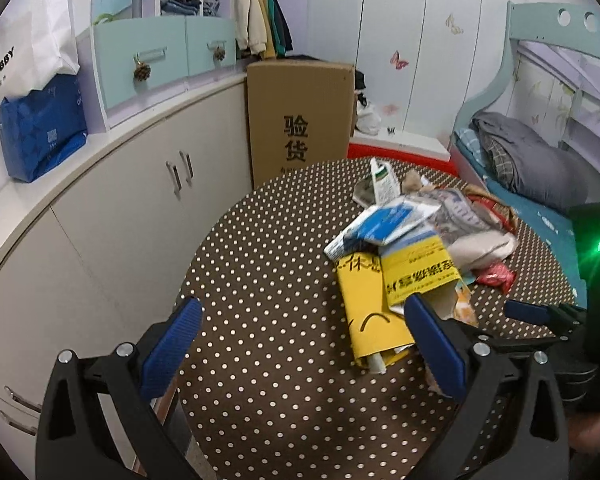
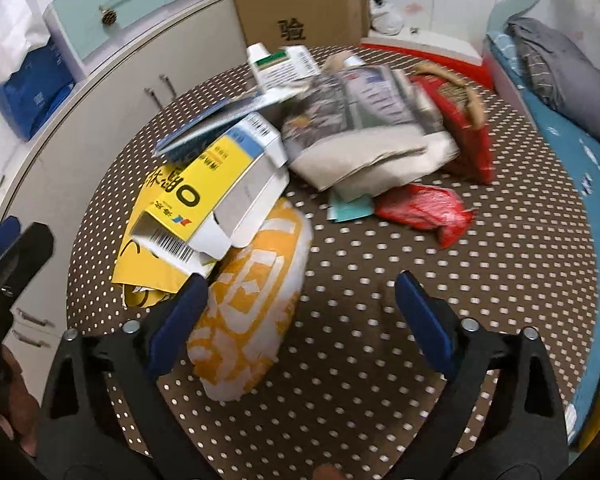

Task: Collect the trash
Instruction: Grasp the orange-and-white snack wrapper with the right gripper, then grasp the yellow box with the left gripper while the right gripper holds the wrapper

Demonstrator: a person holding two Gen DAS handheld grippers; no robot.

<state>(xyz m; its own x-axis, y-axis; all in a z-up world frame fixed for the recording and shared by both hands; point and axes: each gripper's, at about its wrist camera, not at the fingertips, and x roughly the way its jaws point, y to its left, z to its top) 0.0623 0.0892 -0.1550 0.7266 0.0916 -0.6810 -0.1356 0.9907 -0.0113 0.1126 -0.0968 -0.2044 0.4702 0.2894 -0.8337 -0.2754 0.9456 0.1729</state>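
Status: nothing collected yet, as far as the frames show. The whole trash pile (image 1: 416,240) sits on the polka-dot bench (image 1: 268,280), right of centre in the left wrist view, centre-top in the right wrist view. No bin or bag for it is in view.

Left claw (image 1: 304,348): wide, nothing between its pads, hovering over bare bench with its right pad in front of the yellow carton (image 1: 416,276).

Right claw (image 2: 300,320): also wide, nothing gripped. The orange-and-white packet (image 2: 252,312) lies between its pads, close by the left one; contact unclear, the frame is blurred. My read: that packet is the 1st pick.

Left to do: everything. Yellow carton (image 2: 208,196), yellow paper bag (image 1: 364,312), blue-and-white box (image 1: 384,224), red wrapper (image 2: 424,208), red bag (image 2: 460,128), plus crumpled paper behind.
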